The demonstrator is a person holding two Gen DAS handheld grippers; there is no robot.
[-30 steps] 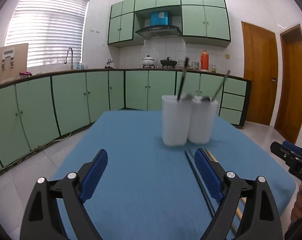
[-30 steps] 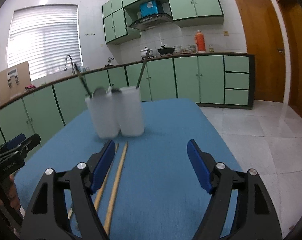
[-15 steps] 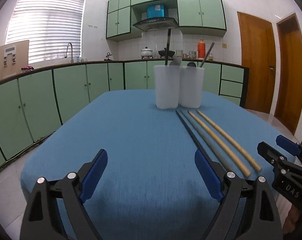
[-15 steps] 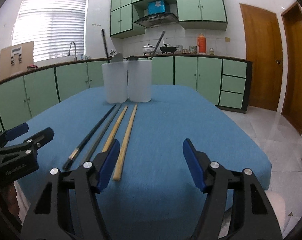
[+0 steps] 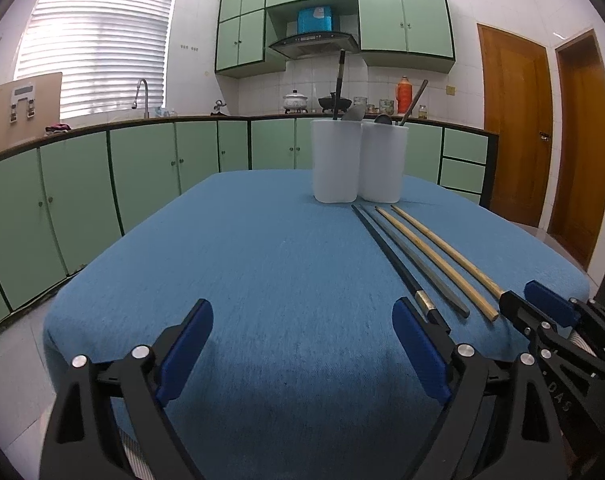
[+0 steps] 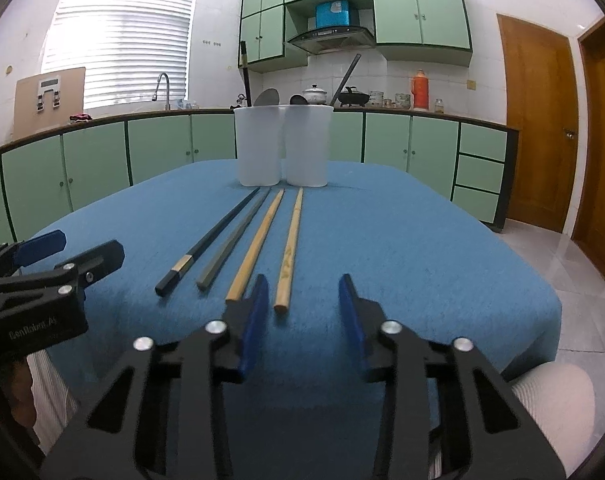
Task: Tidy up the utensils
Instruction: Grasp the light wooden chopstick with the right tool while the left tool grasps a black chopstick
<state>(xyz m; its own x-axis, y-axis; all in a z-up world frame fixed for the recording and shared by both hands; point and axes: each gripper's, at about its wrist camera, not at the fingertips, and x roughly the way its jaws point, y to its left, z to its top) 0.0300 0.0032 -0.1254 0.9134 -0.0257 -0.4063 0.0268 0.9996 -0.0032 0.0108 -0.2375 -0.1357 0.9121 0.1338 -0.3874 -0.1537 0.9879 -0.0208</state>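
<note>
The right gripper (image 6: pixel 304 300) is hovering open and empty at the near edge of the counter (image 6: pixel 422 248), its jaws spread just beside the butt of the rightmost bamboo chopstick (image 6: pixel 289 254), likely lining up a first pick. The left gripper (image 5: pixel 302 344) is also hanging open, holding nothing, at about 9 o'clock of the other.

Four chopsticks are lying side by side, apart from one another, tips pointing toward 12 o'clock: a black chopstick (image 6: pixel 216 232), a grey chopstick (image 6: pixel 236 238), a second bamboo chopstick (image 6: pixel 258 242) and the rightmost one. At 12 o'clock two white plastic cups (image 6: pixel 282 146) are standing upright and touching, each already holding dark-handled utensils, so they look like the sorting destinations.

A blue cloth is covering the counter. Green kitchen cabinets (image 6: pixel 162 148), a blinded window (image 6: pixel 118 40) and wooden doors (image 6: pixel 538 120) are ringing the room.
</note>
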